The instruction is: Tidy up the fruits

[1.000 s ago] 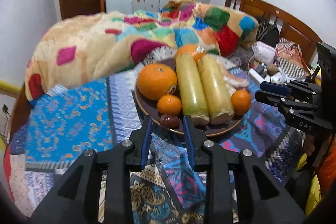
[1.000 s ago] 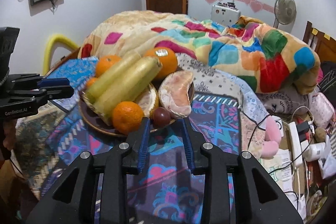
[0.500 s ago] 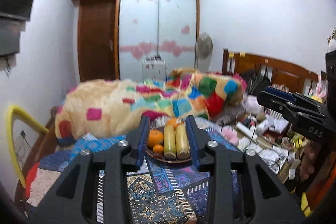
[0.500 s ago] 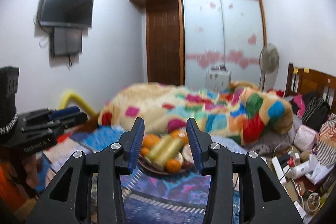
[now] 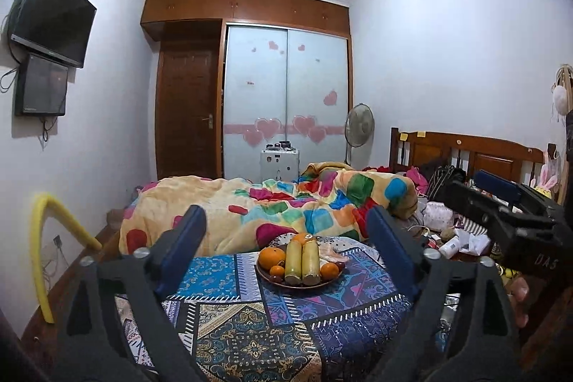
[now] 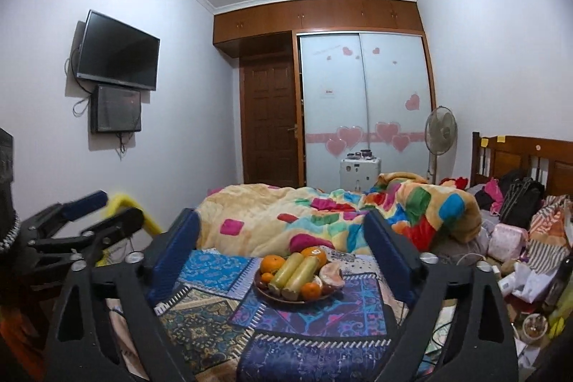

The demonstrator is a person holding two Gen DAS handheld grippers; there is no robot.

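Observation:
A brown plate of fruit stands on a patterned blue cloth. It holds two long yellow-green fruits, a large orange, small oranges and dark small fruits. In the right wrist view the plate also holds a peeled pomelo piece. My left gripper is open and empty, held well back from the plate. My right gripper is open and empty, also well back. Each gripper shows in the other's view, the right one and the left one.
A colourful blanket lies on the bed behind the plate. A wooden headboard and cluttered bags and bottles are at the right. A yellow tube stands at the left. A fan and wardrobe are at the back.
Both grippers pulled far back and up from the plate, and their jaws opened wide. The fruit on the plate has not moved.

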